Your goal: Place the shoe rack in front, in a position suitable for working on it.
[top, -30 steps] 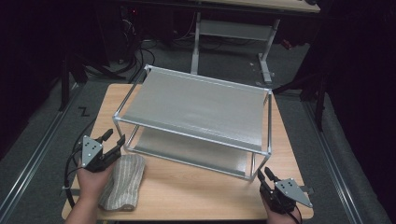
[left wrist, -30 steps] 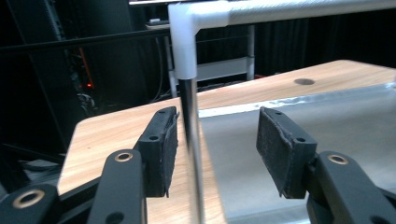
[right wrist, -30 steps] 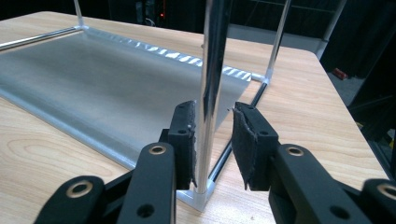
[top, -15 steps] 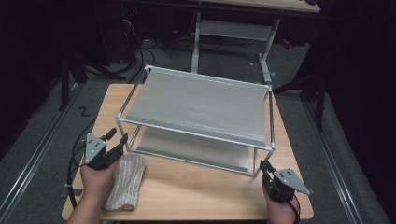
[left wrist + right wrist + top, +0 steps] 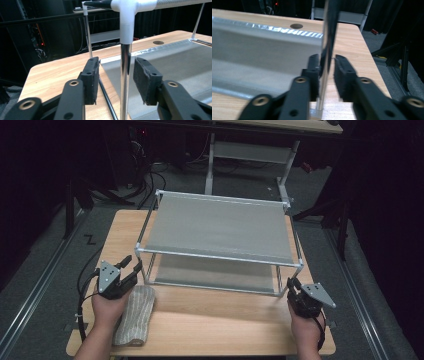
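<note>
The step in hand reads as taking hold of the shelf rack (image 5: 220,227) by its two near posts, one gripper to each, most likely to lift or shift it on the wooden table (image 5: 215,325); neither grip looks finished. Nearest on the left, a folded knitted cloth (image 5: 135,315) lies at the table's near edge, just beside the left hand and untouched. The left gripper (image 5: 134,266) reaches up and forward from there to the near-left post (image 5: 125,62), just below its white corner joint (image 5: 132,15). Its jaws have just been closing with the post between them, yet they stand at a middling width, and the left gripper view shows clear air between each pad and the chrome tube. On the near right, the right gripper (image 5: 291,282) is set low on the near-right post (image 5: 327,37), close to its foot. Its jaws are narrow and have just been opening a little; one pad lies against the tube and a thin gap shows at the other, so I judge it a loose clasp and not a firm hold. Beyond the grippers, the rack stands square in the middle of the table, lower shelf (image 5: 210,272) under the upper one, both bare. The next move calls for both pairs of jaws to squeeze down evenly on their posts before any pull, so the rack rises level and does not twist
</note>
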